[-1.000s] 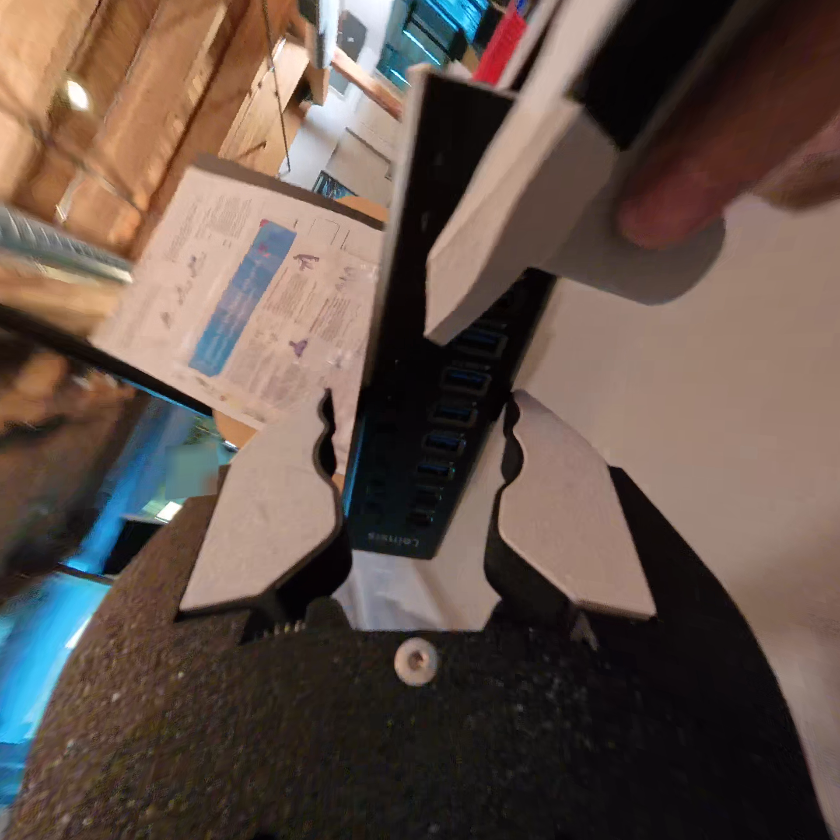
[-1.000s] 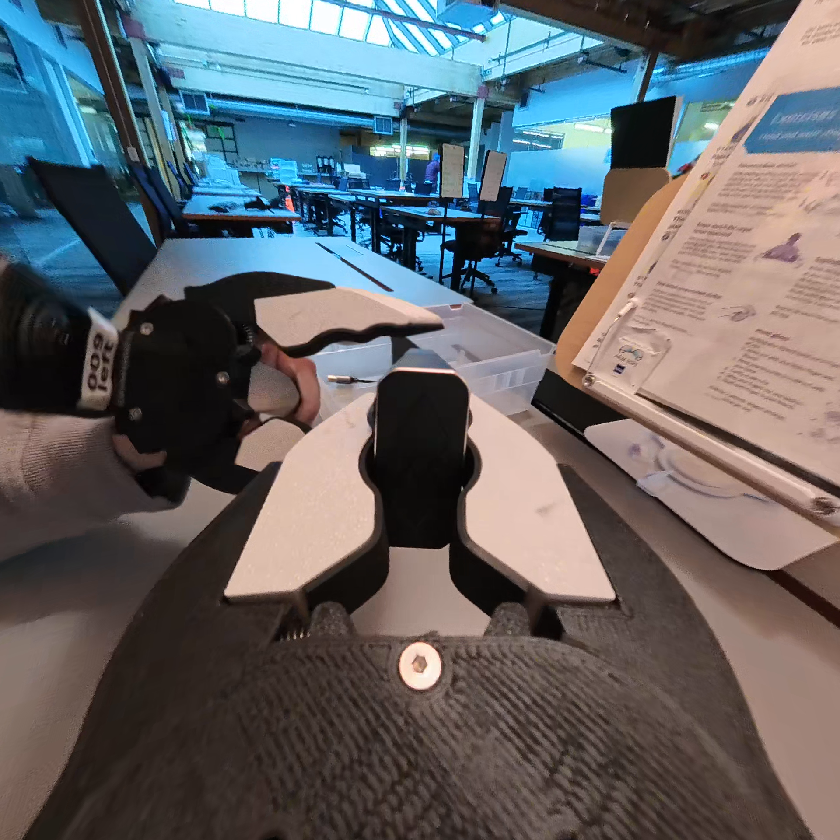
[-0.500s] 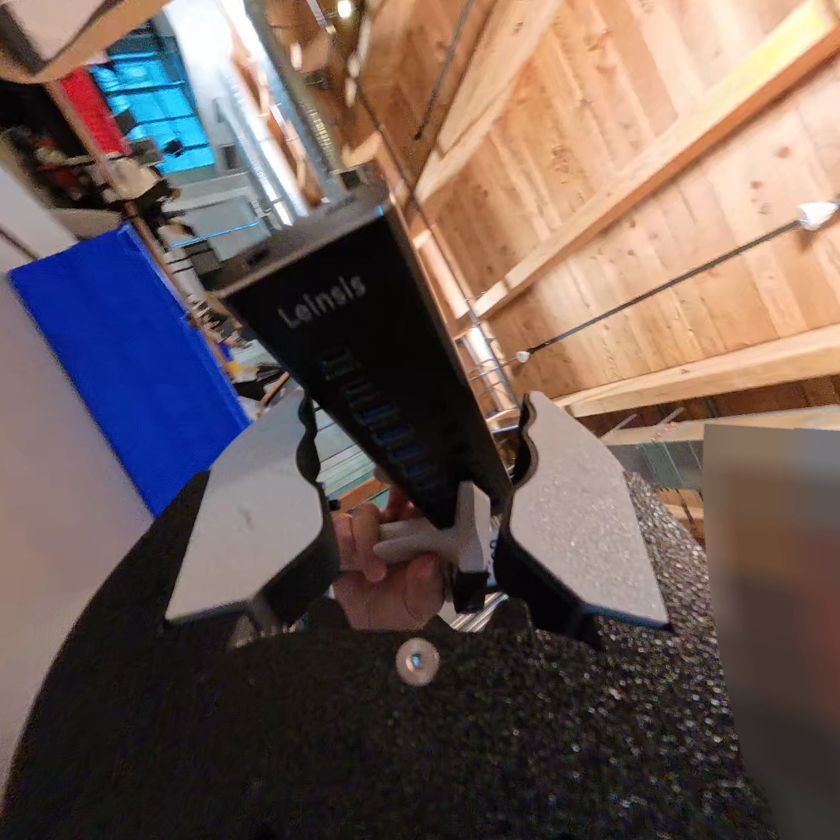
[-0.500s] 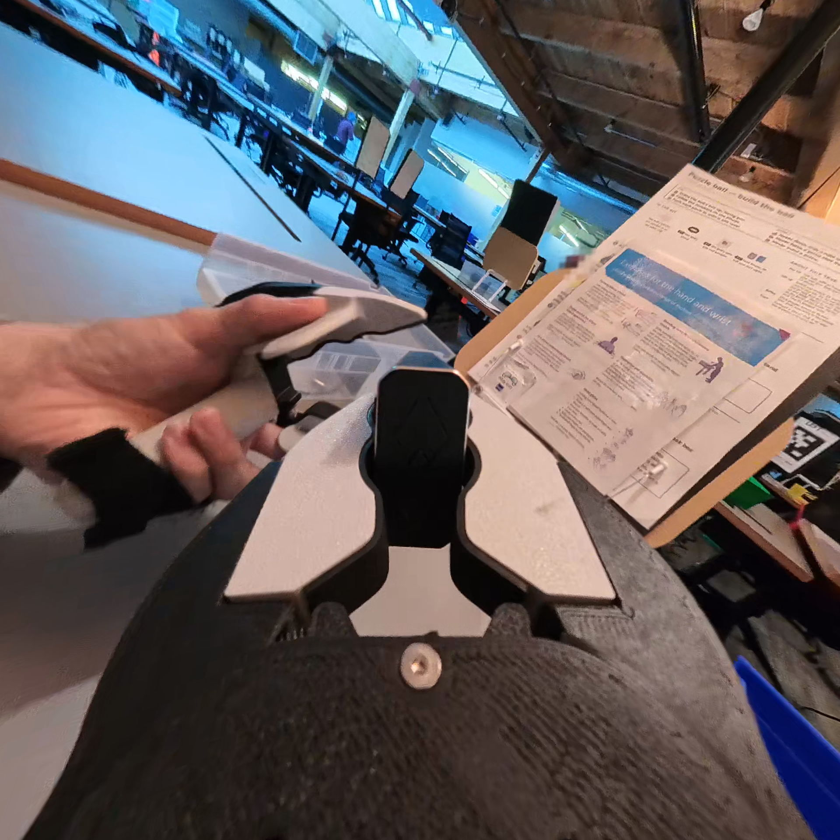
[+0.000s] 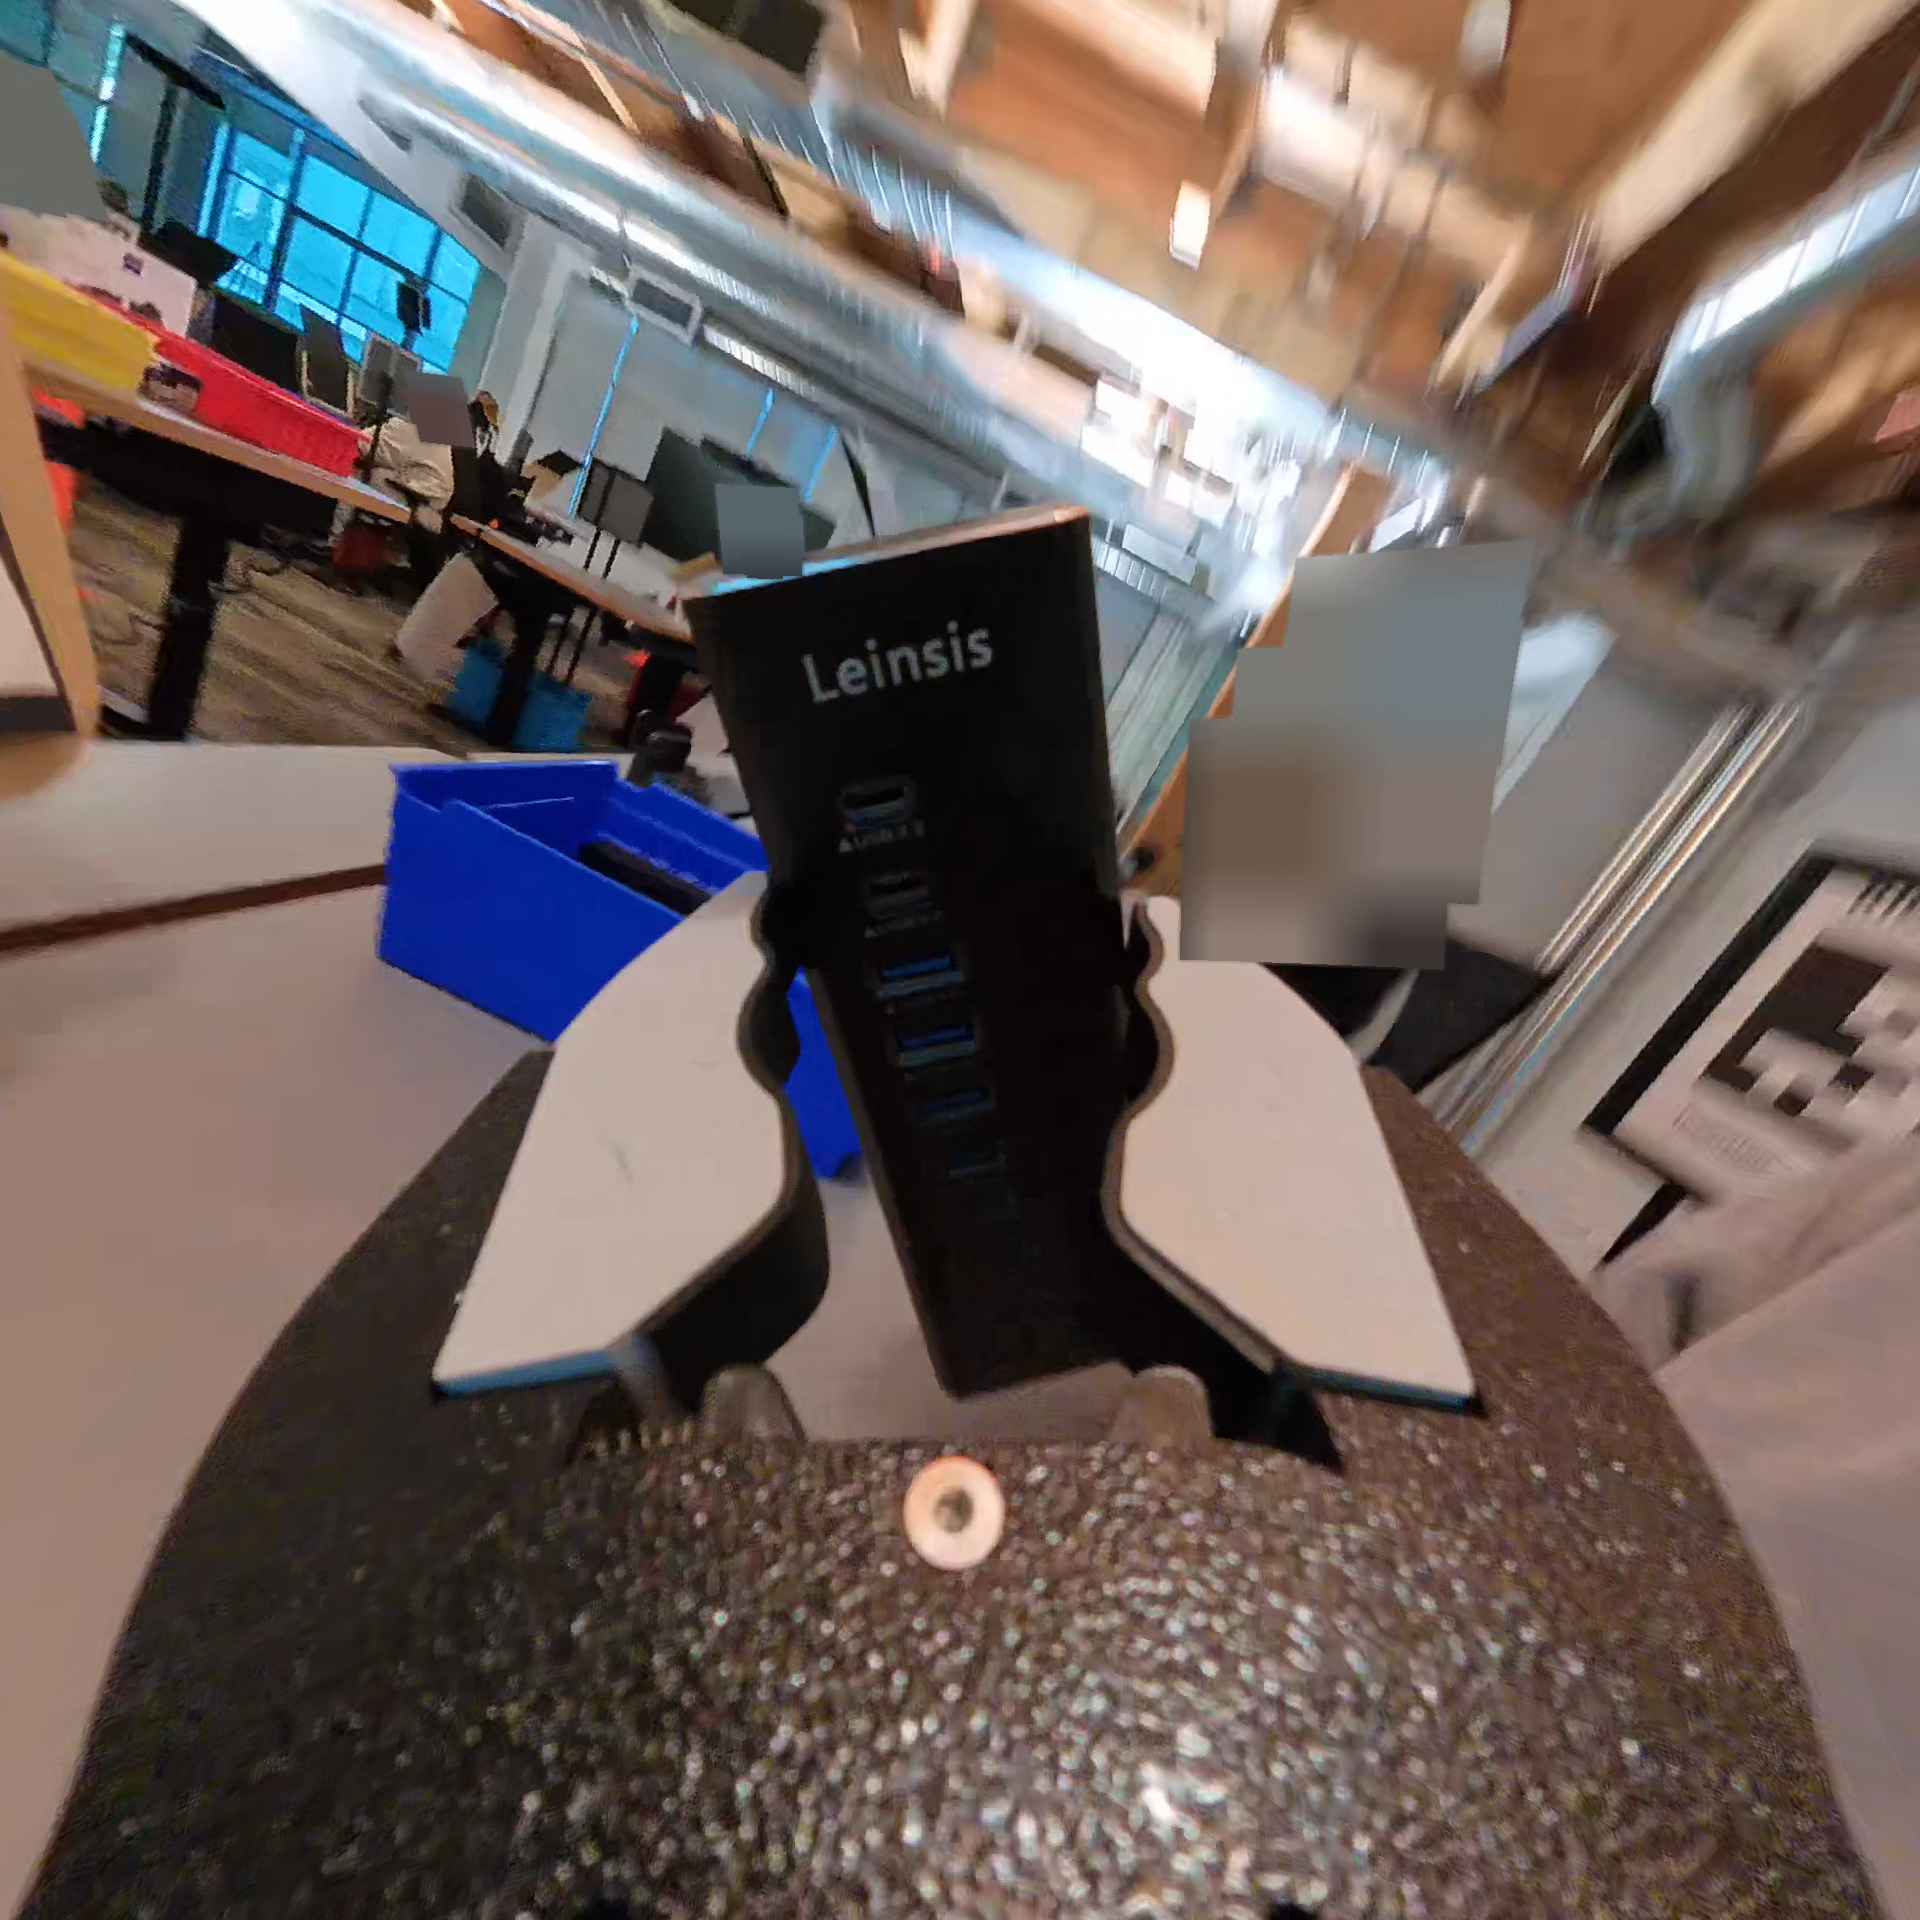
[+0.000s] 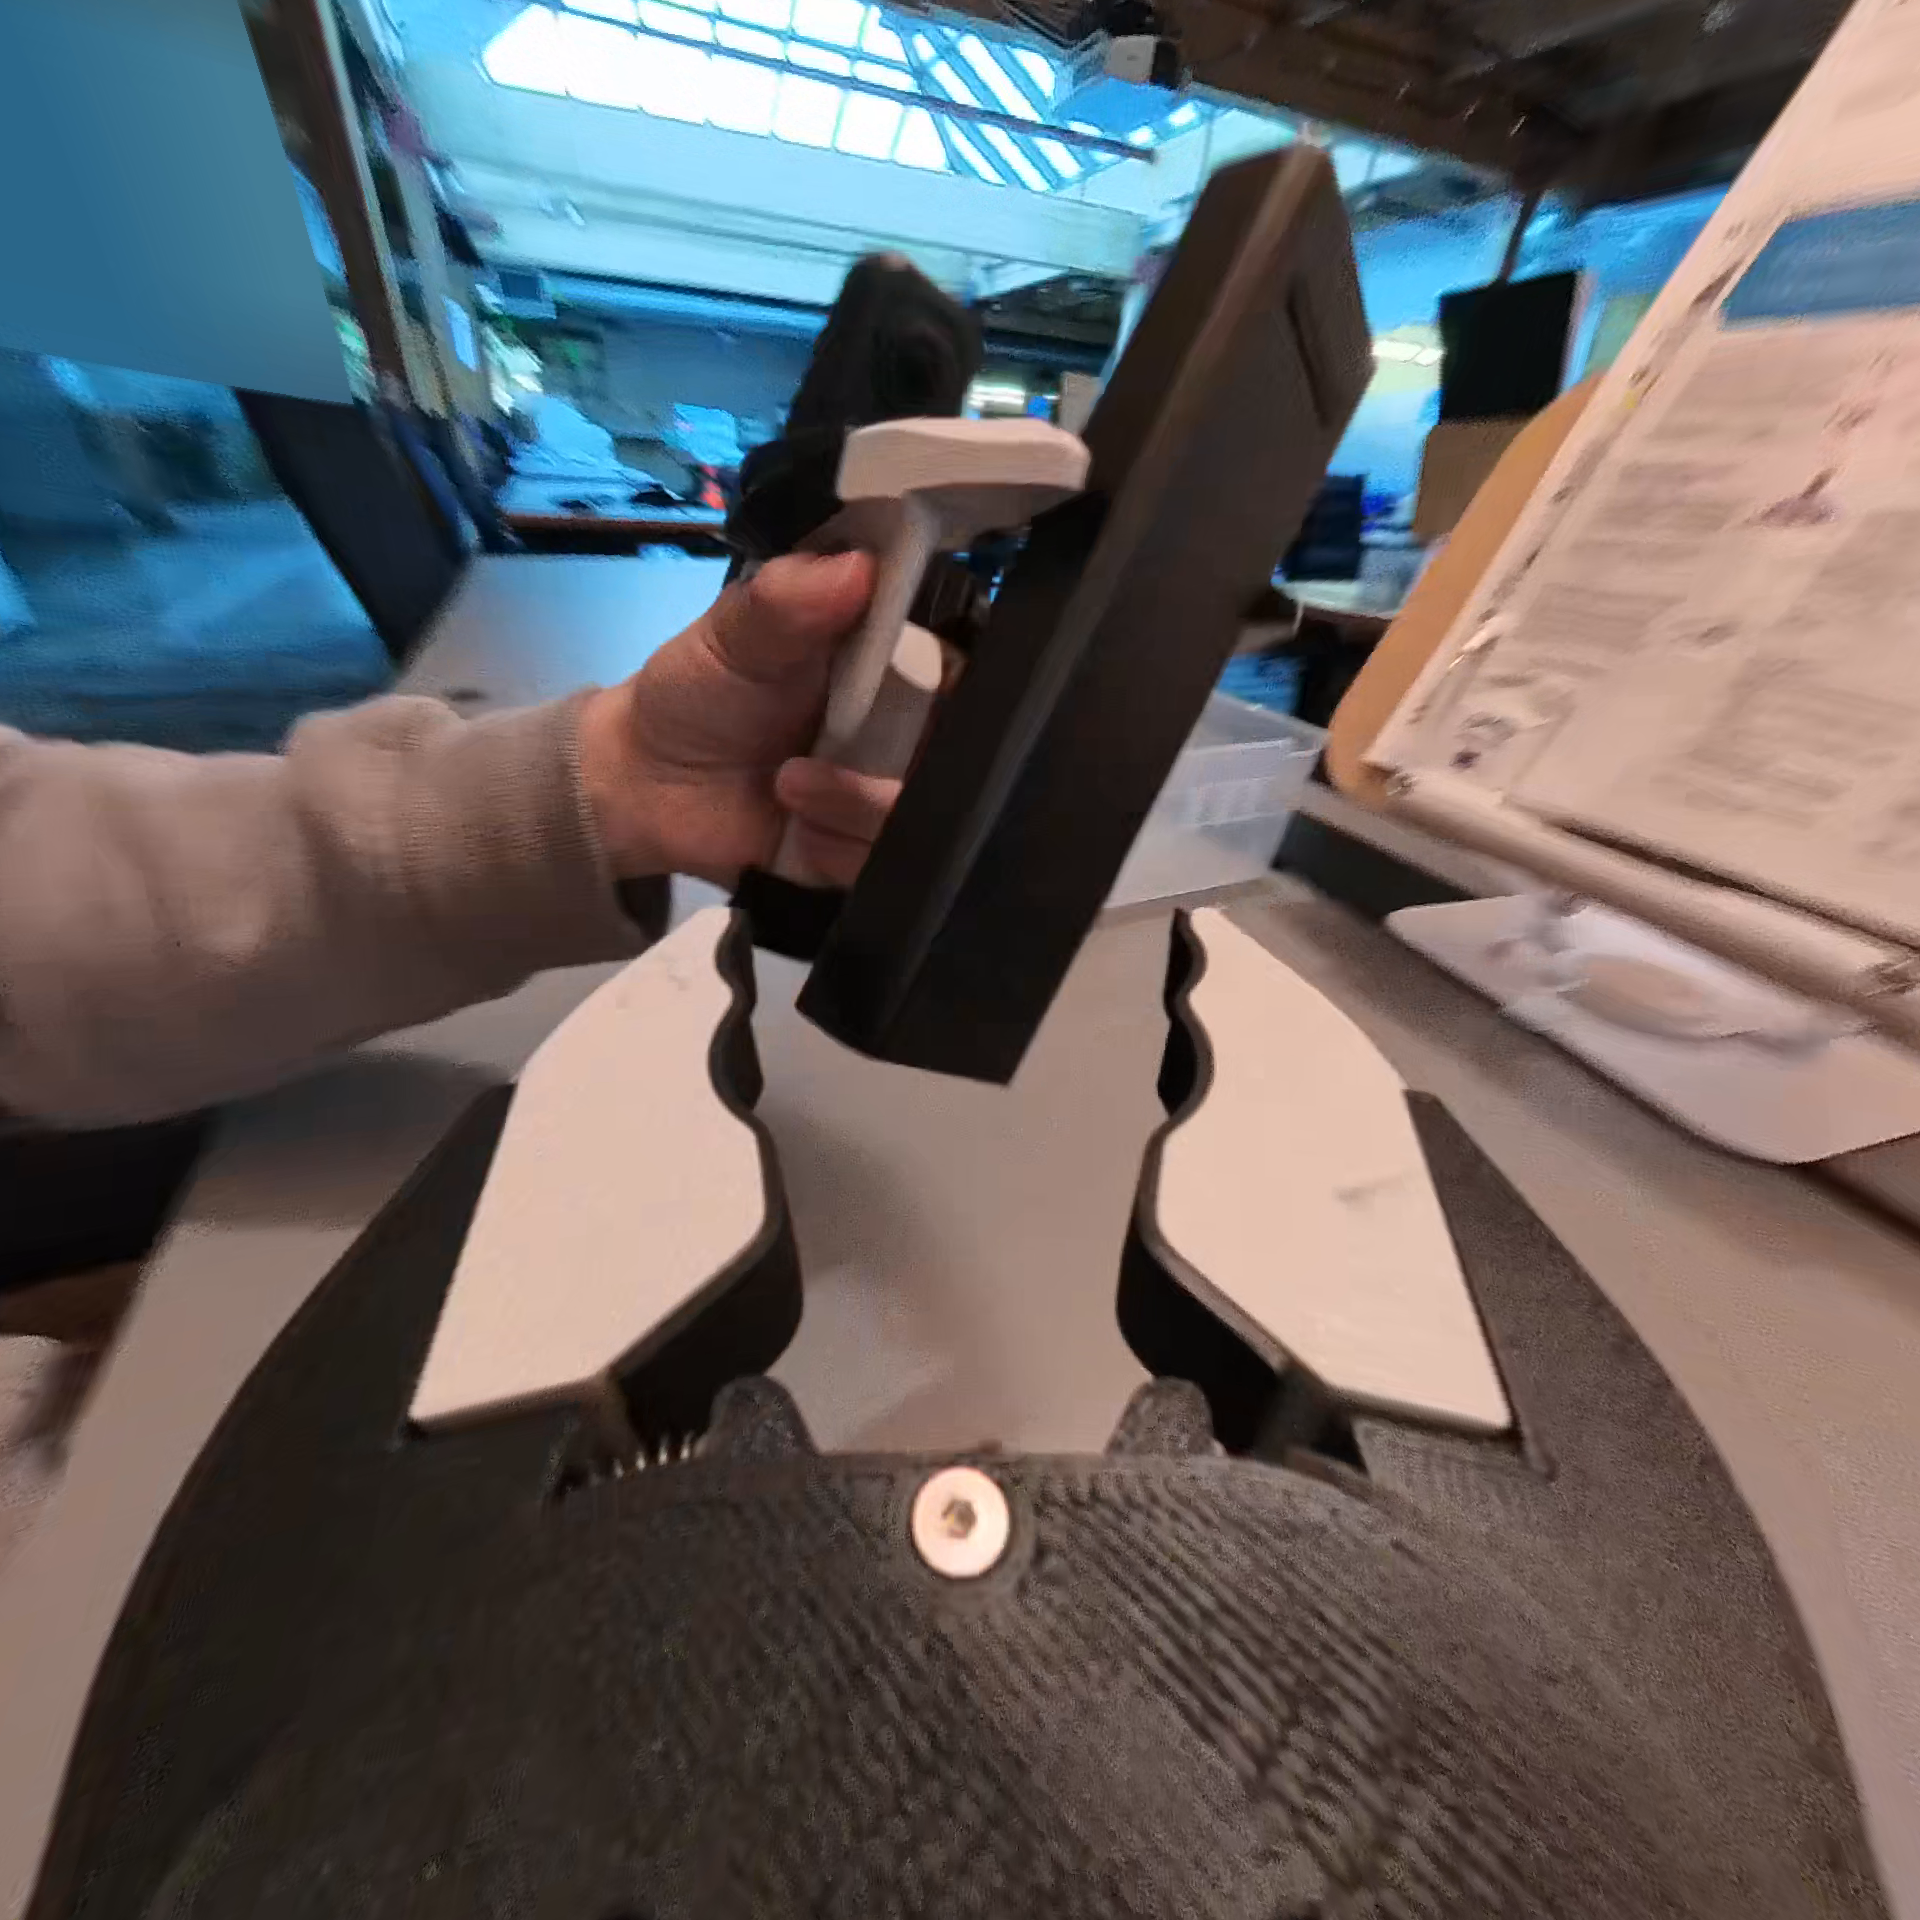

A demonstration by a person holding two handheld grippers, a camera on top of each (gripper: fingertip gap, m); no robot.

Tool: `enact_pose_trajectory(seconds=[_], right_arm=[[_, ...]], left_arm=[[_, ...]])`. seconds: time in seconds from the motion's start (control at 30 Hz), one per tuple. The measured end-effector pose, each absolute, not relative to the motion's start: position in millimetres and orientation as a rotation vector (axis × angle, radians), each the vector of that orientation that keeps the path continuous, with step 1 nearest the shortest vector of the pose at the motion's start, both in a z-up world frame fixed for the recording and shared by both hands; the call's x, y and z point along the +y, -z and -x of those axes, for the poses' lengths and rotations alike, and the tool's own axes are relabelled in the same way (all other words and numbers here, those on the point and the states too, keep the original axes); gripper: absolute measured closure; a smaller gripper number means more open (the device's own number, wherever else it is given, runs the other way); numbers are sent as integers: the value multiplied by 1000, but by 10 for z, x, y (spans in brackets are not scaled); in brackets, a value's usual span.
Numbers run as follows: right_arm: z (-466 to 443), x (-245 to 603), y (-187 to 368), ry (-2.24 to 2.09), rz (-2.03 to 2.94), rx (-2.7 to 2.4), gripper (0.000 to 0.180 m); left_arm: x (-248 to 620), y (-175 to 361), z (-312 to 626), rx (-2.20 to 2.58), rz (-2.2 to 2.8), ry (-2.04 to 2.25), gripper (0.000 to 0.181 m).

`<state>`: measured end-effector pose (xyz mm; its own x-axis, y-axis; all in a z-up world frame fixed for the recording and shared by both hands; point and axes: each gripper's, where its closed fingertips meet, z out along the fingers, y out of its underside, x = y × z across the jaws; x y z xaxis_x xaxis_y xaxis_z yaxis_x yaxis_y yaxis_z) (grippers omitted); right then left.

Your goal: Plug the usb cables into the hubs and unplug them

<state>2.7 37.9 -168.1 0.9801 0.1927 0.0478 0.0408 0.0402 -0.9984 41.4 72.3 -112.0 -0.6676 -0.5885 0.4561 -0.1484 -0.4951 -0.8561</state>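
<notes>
A black USB hub [image 5: 935, 935] with a row of ports on its face stands upright between my left gripper's [image 5: 951, 920] fingers, and both pads press on its sides. In the right wrist view the hub [image 6: 1091, 675] hangs tilted in the air above the table, clamped by the left gripper's white finger [image 6: 966, 462], with a person's hand [image 6: 717, 727] on that gripper. My right gripper [image 6: 958, 935] is open. The hub's lower end sits between its fingertips without touching either pad. No USB cable is in view.
A blue bin [image 5: 499, 914] sits on the grey table [image 5: 208, 1143] behind the left fingers. A clear plastic bin [image 6: 1216, 800] and a tilted board with printed sheets [image 6: 1662, 571] stand on the right of the table [image 6: 935, 1195].
My right gripper, which was shut on the hub, opened and let it go. My left gripper closed on the hub and now carries it alone. Both views swung a lot.
</notes>
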Motion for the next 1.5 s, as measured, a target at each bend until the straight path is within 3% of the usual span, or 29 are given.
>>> enact_pose_trajectory(seconds=[0.2,0.33,0.43,0.7,0.8,0.93,1.07,1.27,1.37,1.5], right_arm=[[20,550,1841,-500,1529,-119,86],[233,619,1857,-560,1485,-260,95],[359,630,1917,-532,1478,-382,117],[173,703,2297,-130,1690,-469,118],[-1,759,2401,73,1768,-445,118],[-54,820,2470,178,1824,-459,118],[-39,816,2413,159,1796,-443,118],[87,725,2212,-59,1658,-375,118],[151,706,2053,-249,1581,-310,103],[135,716,1995,-214,1557,-299,104]], left_arm=[[419,1256,-252,1876,827,1917,121],[200,1421,-124,2078,699,1789,121],[128,1554,-47,2180,634,1731,121],[170,1874,23,2306,554,1516,123],[178,1826,-23,2256,588,1418,107],[131,1721,-90,2231,570,1155,99],[74,1687,-127,2222,561,973,118],[-7,1500,-75,2268,527,1211,119],[-38,1318,-33,2244,476,1435,119],[-72,1259,-74,2215,476,1564,119]])
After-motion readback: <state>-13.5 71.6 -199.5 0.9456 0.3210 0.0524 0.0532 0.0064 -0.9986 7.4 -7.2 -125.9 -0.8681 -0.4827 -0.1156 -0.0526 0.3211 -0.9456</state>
